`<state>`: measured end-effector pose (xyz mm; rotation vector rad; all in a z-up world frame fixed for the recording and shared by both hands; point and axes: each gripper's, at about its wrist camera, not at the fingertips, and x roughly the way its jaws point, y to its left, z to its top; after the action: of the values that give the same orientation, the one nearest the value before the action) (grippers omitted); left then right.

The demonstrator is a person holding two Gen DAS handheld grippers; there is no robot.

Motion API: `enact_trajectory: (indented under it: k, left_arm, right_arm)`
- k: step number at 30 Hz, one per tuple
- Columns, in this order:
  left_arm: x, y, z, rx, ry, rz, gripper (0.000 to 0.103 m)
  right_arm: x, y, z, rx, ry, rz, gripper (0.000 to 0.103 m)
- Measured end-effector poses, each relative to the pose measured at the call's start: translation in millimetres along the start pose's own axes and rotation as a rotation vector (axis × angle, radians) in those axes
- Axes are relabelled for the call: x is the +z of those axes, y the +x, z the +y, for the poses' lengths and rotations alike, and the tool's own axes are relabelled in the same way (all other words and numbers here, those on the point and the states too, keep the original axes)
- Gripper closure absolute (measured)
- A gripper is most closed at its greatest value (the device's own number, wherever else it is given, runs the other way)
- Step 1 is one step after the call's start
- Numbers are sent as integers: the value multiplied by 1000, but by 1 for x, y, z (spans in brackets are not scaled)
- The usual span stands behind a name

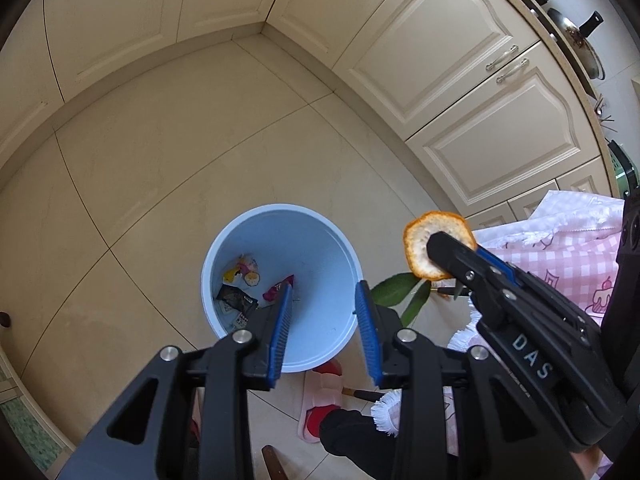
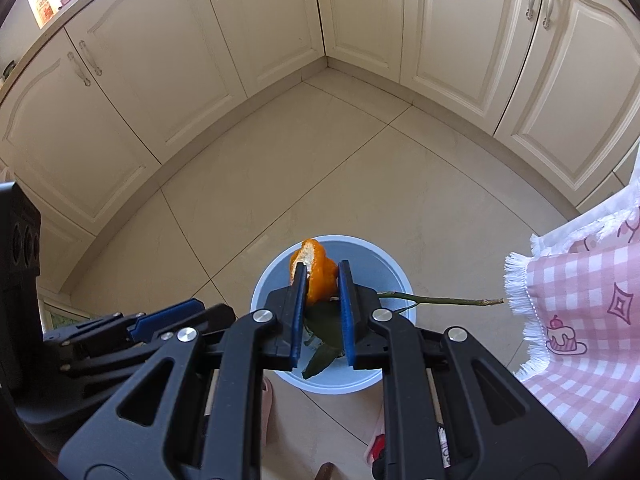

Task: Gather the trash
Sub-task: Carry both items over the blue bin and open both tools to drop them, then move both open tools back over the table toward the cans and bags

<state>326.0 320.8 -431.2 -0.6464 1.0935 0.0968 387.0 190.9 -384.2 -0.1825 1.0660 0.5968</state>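
A light blue bin [image 1: 312, 240] stands on the tiled floor with several wrappers [image 1: 244, 280] at its bottom. My left gripper [image 1: 324, 292] hangs over the bin's opening, open, with nothing between its blue pads. To its right, my right gripper [image 1: 440, 248] is shut on a piece of orange peel [image 1: 418, 240] with green leaves [image 1: 392, 294] hanging under it. In the right wrist view, the right gripper [image 2: 322, 270] pinches the peel [image 2: 320, 276] above the bin [image 2: 380, 258]. A thin stem [image 2: 440, 301] sticks out to the right. The left gripper [image 2: 192, 308] shows at the left.
Cream cabinets [image 1: 460, 60] line the corner behind the bin. A pink checked cloth with white fringe [image 1: 560, 256] [image 2: 580, 300] hangs at the right. A pink and red slipper [image 1: 324, 392] lies on the floor just in front of the bin. Pots [image 1: 580, 40] stand on the counter.
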Motion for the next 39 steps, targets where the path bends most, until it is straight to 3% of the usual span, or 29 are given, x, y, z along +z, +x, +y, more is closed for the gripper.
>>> enact_trajectory:
  k: [8, 12, 22, 29, 34, 39]
  left_arm:
    - [-1, 0, 1, 2, 3, 7, 71]
    - [-1, 0, -1, 1, 5, 7, 71]
    - [-7, -7, -19, -10, 47, -10, 71]
    - [-21, -53, -60, -60, 113, -86, 71]
    - [-38, -108, -121, -112, 233, -159, 69]
    - [-58, -163, -185, -175, 352, -237, 61]
  right_arm:
    - [-1, -1, 1, -10, 0, 5, 84]
    - [-1, -6, 0, -25, 2, -10, 62]
    - [-12, -45, -8, -112, -15, -49, 62]
    - [-23, -125, -22, -176, -21, -157, 62]
    - [-37, -207, -36, -215, 1, -276, 62]
    - [-61, -292, -58, -258, 34, -408, 62]
